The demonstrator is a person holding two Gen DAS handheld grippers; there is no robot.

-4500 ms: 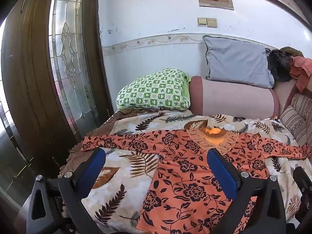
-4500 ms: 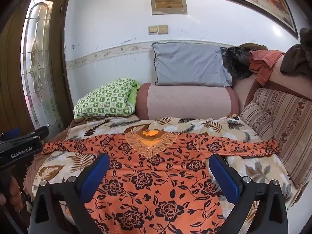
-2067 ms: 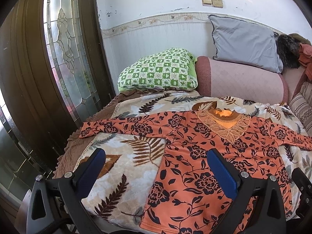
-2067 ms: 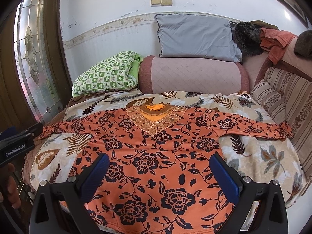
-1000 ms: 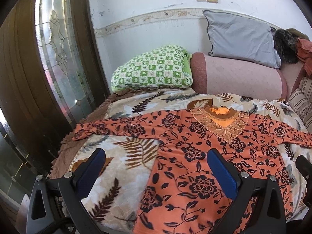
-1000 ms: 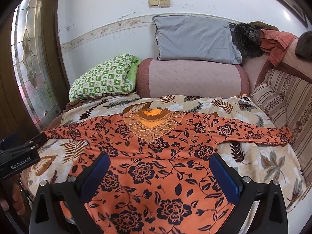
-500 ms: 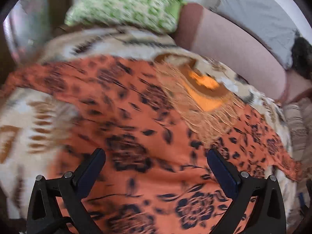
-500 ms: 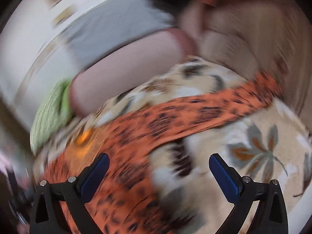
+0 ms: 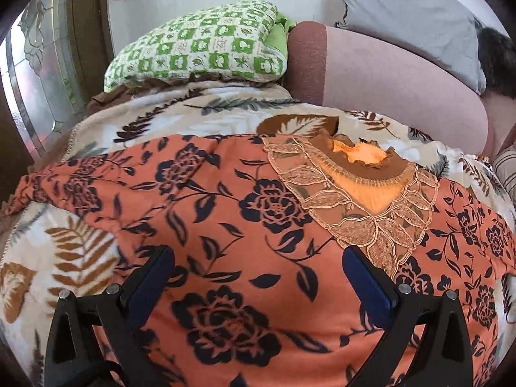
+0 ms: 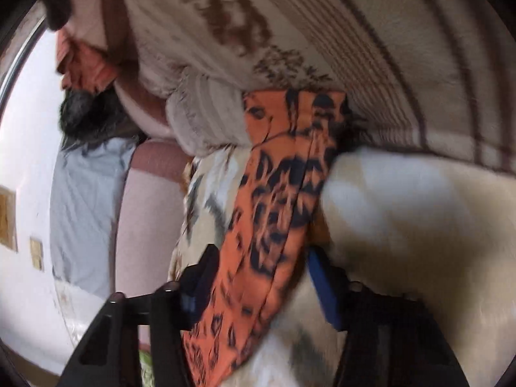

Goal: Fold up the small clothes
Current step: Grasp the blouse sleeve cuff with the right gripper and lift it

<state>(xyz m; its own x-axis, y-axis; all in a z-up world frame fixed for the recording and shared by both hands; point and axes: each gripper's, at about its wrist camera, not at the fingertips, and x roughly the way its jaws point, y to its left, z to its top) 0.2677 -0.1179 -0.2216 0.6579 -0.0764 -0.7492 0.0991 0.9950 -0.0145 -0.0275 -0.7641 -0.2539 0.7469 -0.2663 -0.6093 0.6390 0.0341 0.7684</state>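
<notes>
An orange top with black flowers [image 9: 245, 232] lies spread flat on a leaf-print blanket [image 9: 200, 119], its lace neckline [image 9: 361, 187] toward the pillows. My left gripper [image 9: 258, 277] is open just above the top's left chest, jaws wide. In the right wrist view the camera is rolled sideways and the image is blurred. The top's right sleeve [image 10: 277, 193] runs between the fingers of my right gripper [image 10: 261, 277], which are narrowed around it with a gap still showing. The cuff end lies against a striped cushion [image 10: 371, 51].
A green checked pillow [image 9: 200, 48], a pink bolster [image 9: 387, 77] and a grey pillow [image 9: 409, 9] line the back wall. A glass door [image 9: 35, 74] stands at the left. Dark and red clothes [image 10: 84, 90] sit piled in the corner.
Both grippers dropped from a high view to close over the top. The left moved onto the chest. The right swung to the right sleeve, rolled sideways, and its jaws narrowed around it.
</notes>
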